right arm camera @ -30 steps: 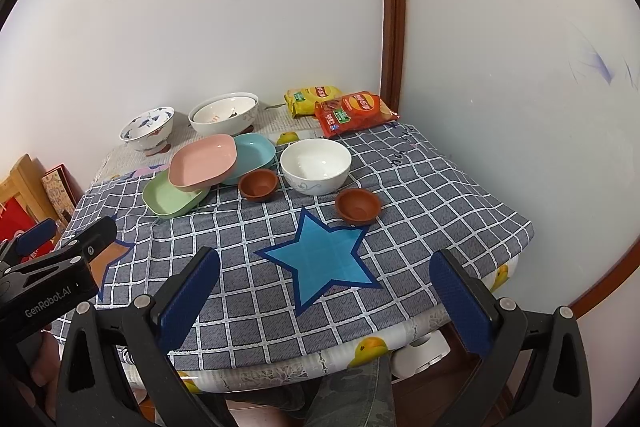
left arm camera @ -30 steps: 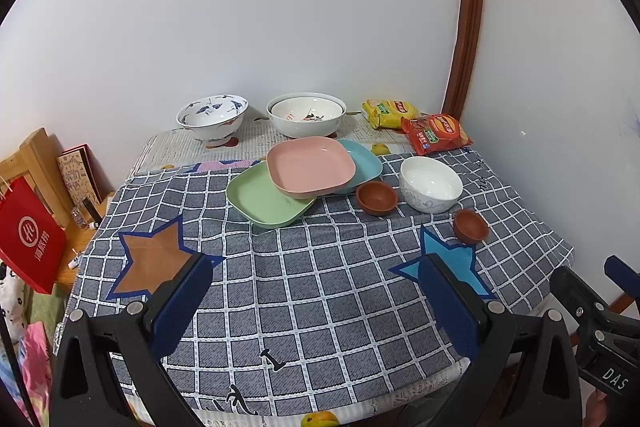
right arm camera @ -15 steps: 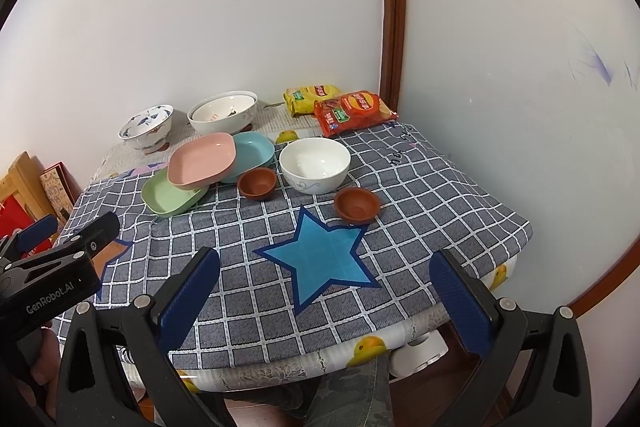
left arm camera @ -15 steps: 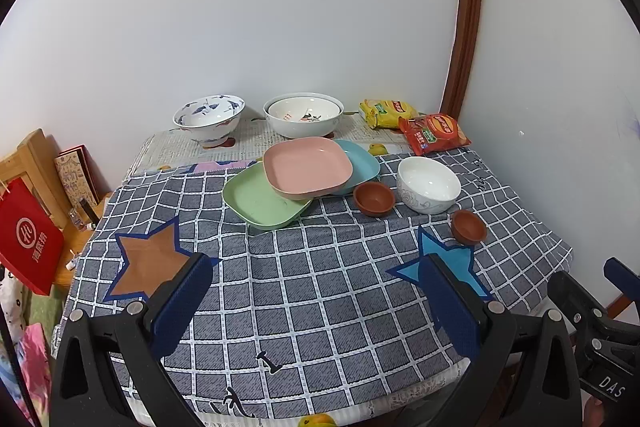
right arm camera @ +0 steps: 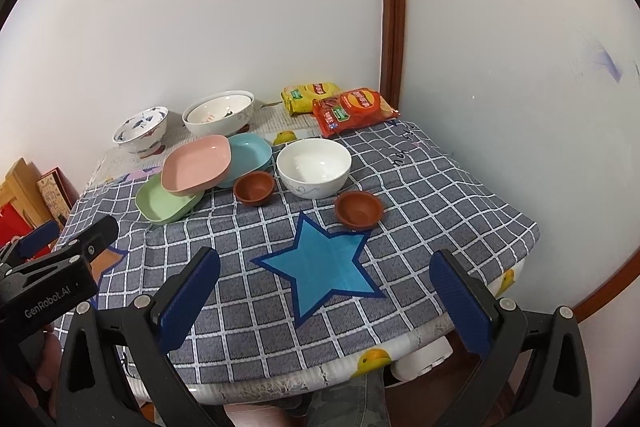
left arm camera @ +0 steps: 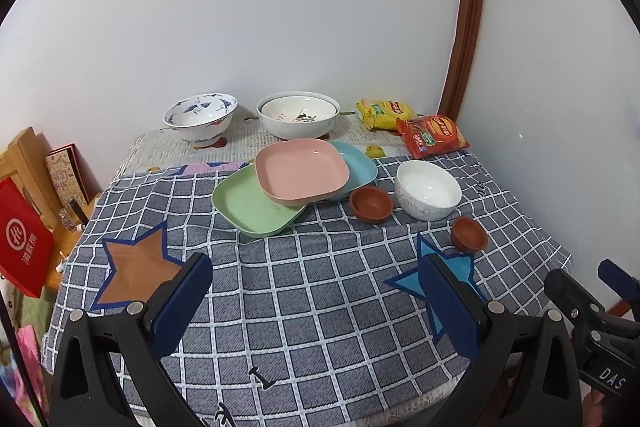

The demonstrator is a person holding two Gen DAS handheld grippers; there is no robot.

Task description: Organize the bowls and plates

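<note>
A pink plate (left arm camera: pixel 300 169) lies on top of a green plate (left arm camera: pixel 250 207) and a blue plate (left arm camera: pixel 360 167) mid-table. A white bowl (left arm camera: pixel 428 193) stands to their right between two small brown bowls (left arm camera: pixel 371 203) (left arm camera: pixel 469 234). A blue-patterned bowl (left arm camera: pixel 199 117) and a large white bowl (left arm camera: pixel 298 115) stand at the back. My left gripper (left arm camera: pixel 316 303) is open and empty over the near cloth. My right gripper (right arm camera: pixel 326 301) is open and empty above the blue star (right arm camera: pixel 320 265); the pink plate (right arm camera: pixel 198 165) and white bowl (right arm camera: pixel 314 167) lie beyond it.
The table has a grey checked cloth (left arm camera: pixel 320 287) with an orange star (left arm camera: pixel 134 267). Yellow (left arm camera: pixel 384 113) and red (left arm camera: pixel 434 135) snack bags lie at the back right by the wall corner. A wooden rack and red bag (left arm camera: pixel 22 235) stand left of the table.
Both grippers have drifted slightly; the left view has risen and pulled back a little. Nothing on the table has moved, and both grippers stay open.
</note>
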